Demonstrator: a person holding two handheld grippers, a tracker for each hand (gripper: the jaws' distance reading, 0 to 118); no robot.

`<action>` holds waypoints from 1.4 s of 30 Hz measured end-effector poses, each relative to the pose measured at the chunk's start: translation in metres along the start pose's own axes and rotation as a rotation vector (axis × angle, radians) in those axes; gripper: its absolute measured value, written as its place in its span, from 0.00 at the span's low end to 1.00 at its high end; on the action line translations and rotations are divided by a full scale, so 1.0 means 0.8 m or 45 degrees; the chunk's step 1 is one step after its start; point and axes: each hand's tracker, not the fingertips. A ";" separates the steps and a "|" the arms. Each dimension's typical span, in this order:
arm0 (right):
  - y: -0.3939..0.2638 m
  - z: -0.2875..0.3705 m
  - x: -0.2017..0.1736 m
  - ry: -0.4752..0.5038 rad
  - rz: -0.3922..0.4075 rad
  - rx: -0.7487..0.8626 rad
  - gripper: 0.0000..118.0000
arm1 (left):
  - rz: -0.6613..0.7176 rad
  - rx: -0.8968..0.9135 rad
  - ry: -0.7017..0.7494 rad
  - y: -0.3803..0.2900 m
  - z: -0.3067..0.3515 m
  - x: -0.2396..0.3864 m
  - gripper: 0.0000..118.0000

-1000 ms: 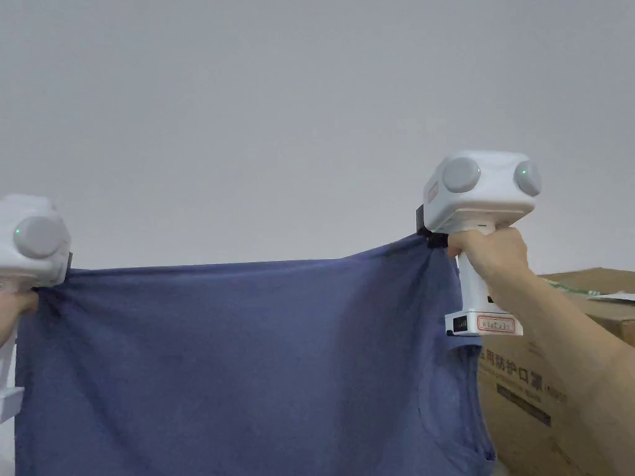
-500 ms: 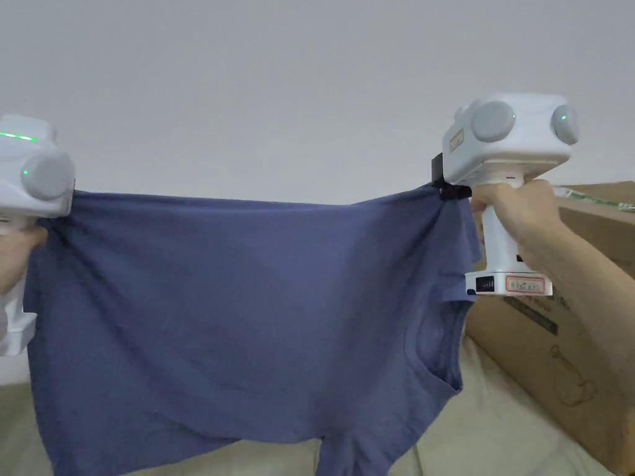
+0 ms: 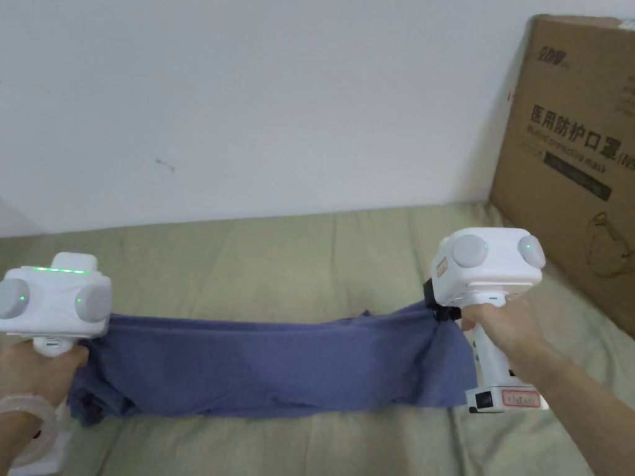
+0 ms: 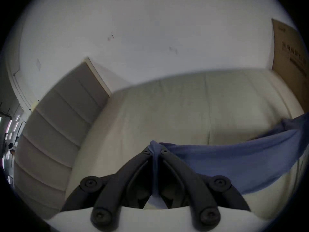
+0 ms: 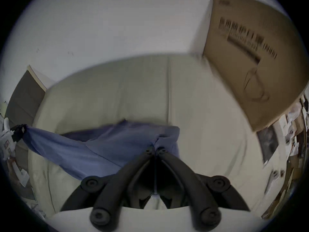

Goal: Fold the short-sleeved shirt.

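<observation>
The blue shirt (image 3: 273, 365), held high and hanging as a broad sheet 1 second ago, is now lowered onto the olive sheet (image 3: 310, 248), with only a low band of cloth between the grippers. The left gripper (image 4: 154, 152) and right gripper (image 5: 155, 150) have both dropped down close to the surface.

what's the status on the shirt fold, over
Left gripper and right gripper each shut on the blue shirt. Shirt stretched between them, low over the beige sheet. Cardboard box off right, not in the way.
</observation>
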 end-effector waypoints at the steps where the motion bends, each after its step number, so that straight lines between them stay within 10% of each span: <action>1: -0.013 -0.009 0.001 -0.009 0.000 -0.023 0.00 | 0.016 -0.022 -0.012 -0.014 -0.007 0.000 0.02; 12: -0.095 0.075 0.027 0.043 0.037 0.055 0.00 | 0.086 -0.018 -0.110 -0.121 0.078 -0.052 0.02; 30: -0.568 0.274 0.092 0.187 -0.104 -0.005 0.00 | -0.059 -0.082 -0.172 -0.505 0.359 -0.150 0.02; 42: -0.622 0.302 0.107 0.169 -0.108 0.007 0.00 | 0.019 -0.079 -0.193 -0.570 0.399 -0.159 0.06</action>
